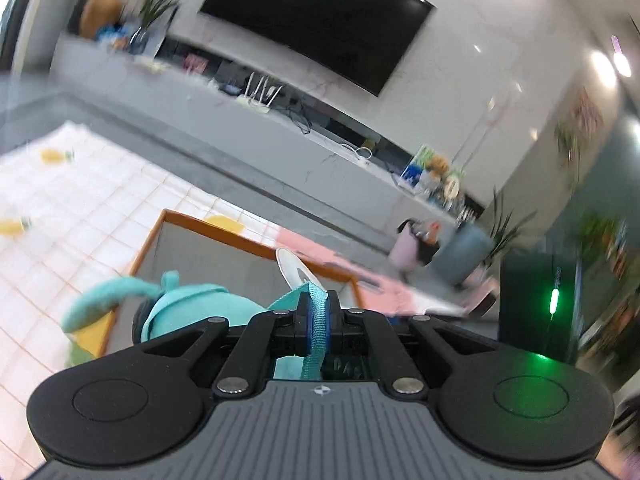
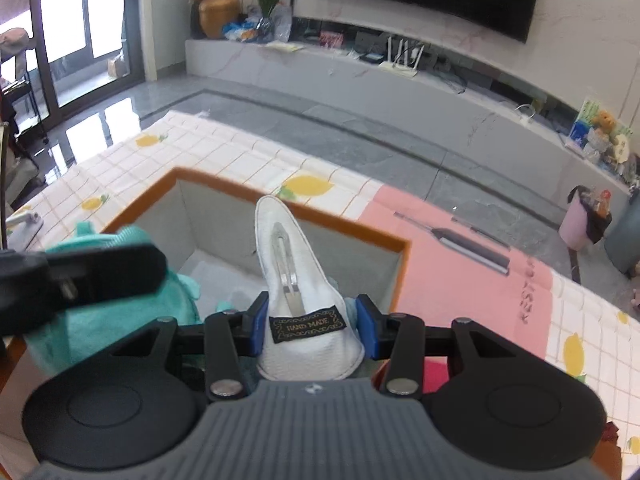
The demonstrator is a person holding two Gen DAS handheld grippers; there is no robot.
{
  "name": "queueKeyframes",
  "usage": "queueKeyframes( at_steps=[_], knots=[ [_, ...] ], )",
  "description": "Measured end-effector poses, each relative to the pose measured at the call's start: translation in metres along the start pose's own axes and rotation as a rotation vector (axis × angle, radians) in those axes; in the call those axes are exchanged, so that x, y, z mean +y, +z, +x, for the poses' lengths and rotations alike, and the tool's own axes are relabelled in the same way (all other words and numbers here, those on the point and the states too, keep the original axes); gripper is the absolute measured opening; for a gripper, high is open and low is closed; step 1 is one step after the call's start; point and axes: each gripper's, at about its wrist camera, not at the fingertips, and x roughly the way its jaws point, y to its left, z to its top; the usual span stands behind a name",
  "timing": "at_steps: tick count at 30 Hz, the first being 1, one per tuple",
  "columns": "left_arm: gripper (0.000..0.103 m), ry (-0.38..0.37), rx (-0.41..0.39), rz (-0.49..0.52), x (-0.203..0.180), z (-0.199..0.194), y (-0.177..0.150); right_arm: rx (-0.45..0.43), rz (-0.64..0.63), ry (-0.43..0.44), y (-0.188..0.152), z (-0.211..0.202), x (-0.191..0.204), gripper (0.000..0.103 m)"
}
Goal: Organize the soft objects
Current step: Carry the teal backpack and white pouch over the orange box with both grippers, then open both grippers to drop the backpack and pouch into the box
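Observation:
My left gripper is shut on the teal strap of a teal plush toy, which hangs over the near left corner of a grey fabric bin with an orange rim. My right gripper is shut on a white fabric pouch with a black "HAND MADE" label and holds it above the bin. The teal toy and the left gripper's body show at the left of the right wrist view. The pouch's tip shows in the left wrist view.
The bin stands on a white checked cloth with lemons and a pink mat that carries a grey rod-like tool. A red item lies at the right. Beyond are grey floor, a TV bench and bins.

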Motion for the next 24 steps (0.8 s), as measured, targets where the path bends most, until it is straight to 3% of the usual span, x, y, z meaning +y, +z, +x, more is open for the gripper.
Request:
queueKeyframes(
  at_steps=[2,5,8,12,16,20,24],
  knots=[
    [0.006,-0.03,0.007,-0.087,0.006,-0.002,0.012,-0.009,0.039,0.023,0.002,-0.002,-0.007,0.045],
    [0.006,-0.041,-0.038,-0.094,0.009,-0.007,0.023,-0.017,0.062,0.025,0.004,-0.006,-0.014,0.045],
    [0.006,-0.107,0.007,-0.172,0.02,0.0,0.023,-0.002,0.035,-0.005,0.004,-0.003,-0.015,0.044],
    [0.006,-0.01,0.018,-0.121,0.034,0.011,0.011,0.008,-0.028,-0.004,0.004,-0.001,-0.009,0.044],
    [0.006,0.135,0.065,-0.005,0.036,0.015,0.004,0.014,-0.06,0.011,0.011,0.002,-0.004,0.044],
    [0.006,0.177,0.126,-0.006,0.04,0.023,0.005,0.04,-0.115,0.059,0.022,0.012,0.009,0.044],
    [0.008,0.273,0.15,0.081,0.031,0.028,-0.003,0.119,-0.256,0.013,0.027,0.037,0.028,0.044]
  ],
)
